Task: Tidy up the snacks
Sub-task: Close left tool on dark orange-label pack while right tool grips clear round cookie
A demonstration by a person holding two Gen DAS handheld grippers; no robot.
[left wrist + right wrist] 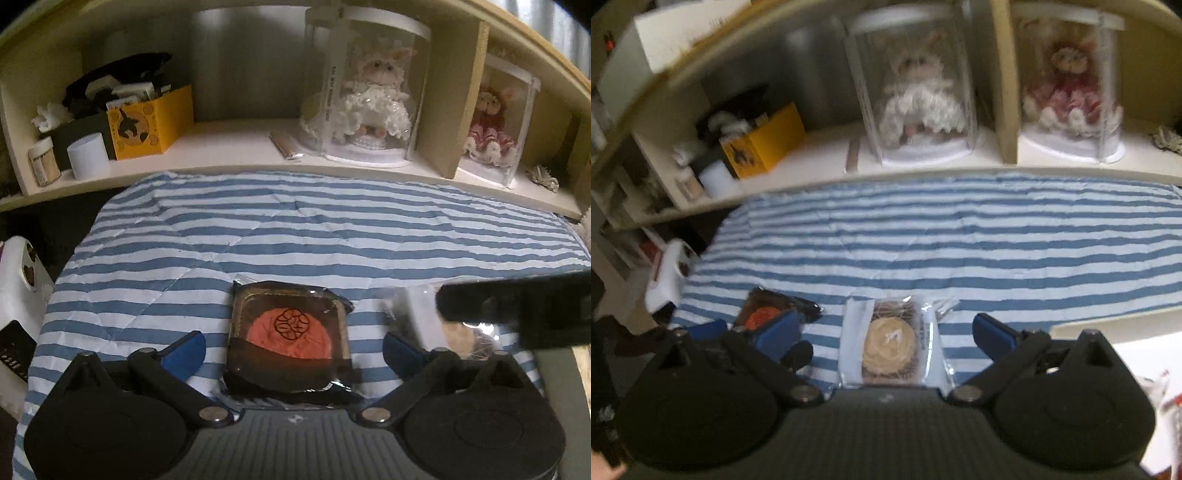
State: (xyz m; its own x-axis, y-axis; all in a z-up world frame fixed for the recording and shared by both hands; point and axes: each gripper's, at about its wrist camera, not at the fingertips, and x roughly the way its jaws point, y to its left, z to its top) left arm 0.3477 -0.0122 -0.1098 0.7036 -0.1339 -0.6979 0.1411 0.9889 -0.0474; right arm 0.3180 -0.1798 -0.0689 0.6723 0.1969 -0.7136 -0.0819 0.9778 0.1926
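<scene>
Item one: our left gripper [293, 345], fingers spread wide, holding nothing. Between its blue fingertips [186, 350] lies the dark snack packet [290, 341] with an orange-red round and a looped emblem on top, flat on the striped blue-and-white cloth [295, 229]; neither fingertip touches it.

Item two: our right gripper [890, 338], fingers likewise wide apart and empty. Between them rests the clear-wrapped pastry [888, 349], pale and swirled, flat on the same cloth. It lies just to the right of the dark packet.

Item three: shelf [229, 147] behind the cloth. We list a yellow box [147, 125], a white cylinder [88, 155], a small jar [43, 166], a doll in white [376, 99] under a clear case, and a doll in red [487, 122] in a second case beyond the divider.

Item four: a white package [18, 295] off the cloth's left edge.
</scene>
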